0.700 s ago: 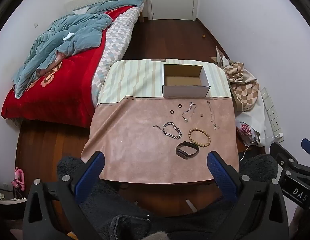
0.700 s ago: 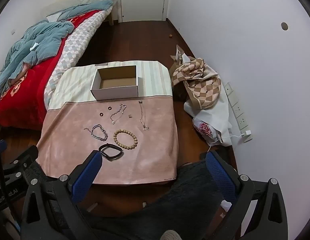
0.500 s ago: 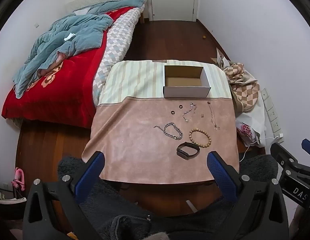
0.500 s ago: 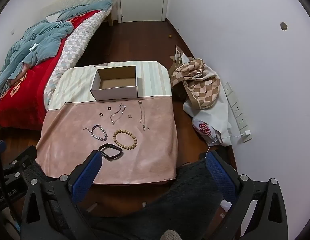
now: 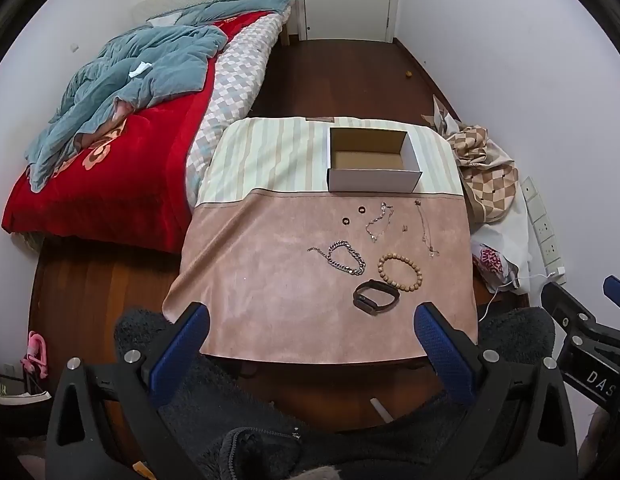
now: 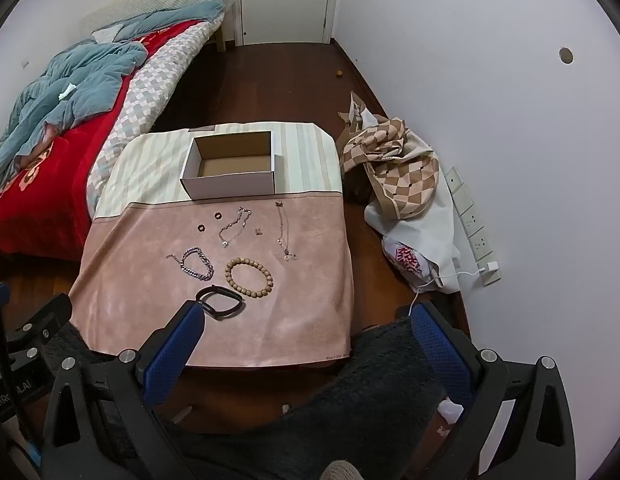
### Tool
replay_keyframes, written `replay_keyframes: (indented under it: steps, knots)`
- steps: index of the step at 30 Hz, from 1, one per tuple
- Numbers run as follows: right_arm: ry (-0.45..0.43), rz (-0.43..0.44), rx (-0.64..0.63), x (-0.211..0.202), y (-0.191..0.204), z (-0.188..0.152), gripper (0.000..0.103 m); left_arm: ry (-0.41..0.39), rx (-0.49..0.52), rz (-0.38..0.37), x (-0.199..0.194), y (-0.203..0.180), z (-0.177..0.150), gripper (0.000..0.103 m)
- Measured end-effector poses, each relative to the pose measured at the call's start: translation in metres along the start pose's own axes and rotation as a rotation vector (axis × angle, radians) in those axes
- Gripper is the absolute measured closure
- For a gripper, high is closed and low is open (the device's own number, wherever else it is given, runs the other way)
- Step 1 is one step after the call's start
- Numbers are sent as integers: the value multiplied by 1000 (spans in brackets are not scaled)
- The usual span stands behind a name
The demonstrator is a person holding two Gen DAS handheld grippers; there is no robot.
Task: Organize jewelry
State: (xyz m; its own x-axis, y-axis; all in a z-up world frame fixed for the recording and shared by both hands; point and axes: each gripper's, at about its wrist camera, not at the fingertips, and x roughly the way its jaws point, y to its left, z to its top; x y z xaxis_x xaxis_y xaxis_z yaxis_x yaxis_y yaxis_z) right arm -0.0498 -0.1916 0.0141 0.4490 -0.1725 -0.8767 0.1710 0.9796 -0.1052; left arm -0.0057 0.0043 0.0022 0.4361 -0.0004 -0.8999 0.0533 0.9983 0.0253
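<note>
White walls [image 6: 470, 80], dark wood floor [image 5: 342, 76], white closed door [image 6: 285, 0] at far end. Bed [image 5: 109, 168] on left: red blanket, rumpled blue-grey duvet [image 5: 141, 76], checkered quilt edge. Surface [image 5: 269, 304] under pink and striped cloth. Wall sockets [image 6: 470, 216] on right (charger plugged in), checkered fabric heap [image 6: 394, 160] below.

Cloth-covered table [image 5: 269, 280] carries an open cardboard box [image 5: 372, 168], beaded bracelet [image 5: 400, 272], black band [image 5: 376, 297], silver chains [image 5: 346, 258]

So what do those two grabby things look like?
Each tool, left and right, has a black frame with silver bolts and two fingers covered in bumpy blue pads. The right one's black side, seen from the left camera, carries white letters "DAS".
</note>
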Motion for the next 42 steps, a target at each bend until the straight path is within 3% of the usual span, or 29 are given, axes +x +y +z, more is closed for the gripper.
replay_keyframes:
  steps: [42]
  knots:
    - [-14,-10,-24,-6,3,3,0,4,-21,-21,5,4,-5,0]
